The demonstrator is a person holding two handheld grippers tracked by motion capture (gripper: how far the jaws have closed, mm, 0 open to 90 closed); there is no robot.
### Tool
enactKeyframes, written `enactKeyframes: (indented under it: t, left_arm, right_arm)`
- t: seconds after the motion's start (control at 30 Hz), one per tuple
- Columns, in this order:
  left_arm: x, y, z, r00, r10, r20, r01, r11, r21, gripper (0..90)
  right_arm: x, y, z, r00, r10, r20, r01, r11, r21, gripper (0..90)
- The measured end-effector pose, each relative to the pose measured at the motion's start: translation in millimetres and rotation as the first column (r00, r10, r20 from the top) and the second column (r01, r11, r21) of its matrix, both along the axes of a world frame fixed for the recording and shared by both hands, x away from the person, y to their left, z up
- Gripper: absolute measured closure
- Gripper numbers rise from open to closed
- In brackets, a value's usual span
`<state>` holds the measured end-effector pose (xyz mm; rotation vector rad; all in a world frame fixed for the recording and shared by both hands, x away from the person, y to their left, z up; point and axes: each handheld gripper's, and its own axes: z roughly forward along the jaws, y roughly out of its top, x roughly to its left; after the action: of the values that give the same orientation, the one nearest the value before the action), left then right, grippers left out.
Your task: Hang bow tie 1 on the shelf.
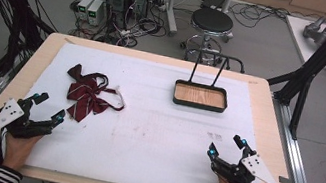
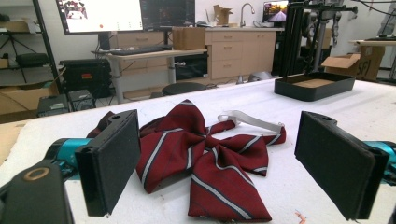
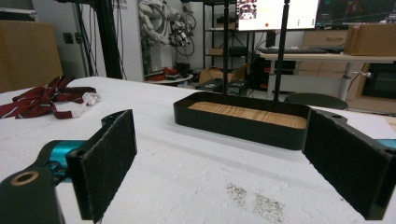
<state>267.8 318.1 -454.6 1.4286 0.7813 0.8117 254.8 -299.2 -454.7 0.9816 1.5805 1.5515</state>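
Both jaw pairs stood spread and empty; the left gripper (image 1: 49, 108) faced the bow tie (image 1: 87, 95) near the table's (image 1: 261, 96) left edge; it should pinch the knot, not a loose wing; the right gripper (image 1: 226, 147) faced the tray (image 1: 199, 104).

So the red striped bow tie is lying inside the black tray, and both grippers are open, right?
Not quite. The bow tie lies on the white mat, well apart from the tray, as the high view shows. Both the left gripper and right gripper are open.

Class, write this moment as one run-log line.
left gripper: open, near bow tie | right gripper: open, empty | tray: empty
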Motion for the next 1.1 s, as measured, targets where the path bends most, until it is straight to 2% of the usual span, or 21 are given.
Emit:
enactKeyframes:
  t: [0.5, 0.67, 0.8, 0.97, 1.1]
  left_arm:
    - [1.9, -0.1, 0.7, 0.9998, 0.002, -0.018, -0.002, 1.0000, -0.001, 14.9]
    - [4.9, 0.3, 1.8, 0.9987, 0.006, -0.050, -0.006, 1.0000, -0.006, 14.8]
    - [6.5, 0.2, 2.9, 0.9982, 0.003, -0.060, -0.004, 1.0000, -0.004, 14.8]
    - [9.2, -0.3, 12.3, 0.9975, -0.013, -0.069, 0.013, 0.9999, -0.003, 14.8]
    - [14.9, -0.6, 25.6, 0.9959, -0.020, -0.089, 0.023, 0.9990, 0.038, 14.8]
  right_arm:
    - [0.3, 0.4, 0.2, 0.9999, -0.010, -0.004, 0.010, 0.9999, 0.000, 9.3]
    - [0.3, 0.6, 0.2, 0.9999, -0.010, -0.006, 0.010, 0.9999, -0.003, 9.3]
    - [0.3, 0.7, 0.3, 0.9999, -0.010, -0.007, 0.010, 0.9999, 0.000, 9.2]
    - [0.6, 0.6, 0.3, 0.9999, -0.011, -0.005, 0.011, 0.9999, -0.003, 9.3]
    - [0.6, 0.6, 0.3, 0.9999, -0.009, -0.006, 0.009, 0.9999, -0.006, 9.2]
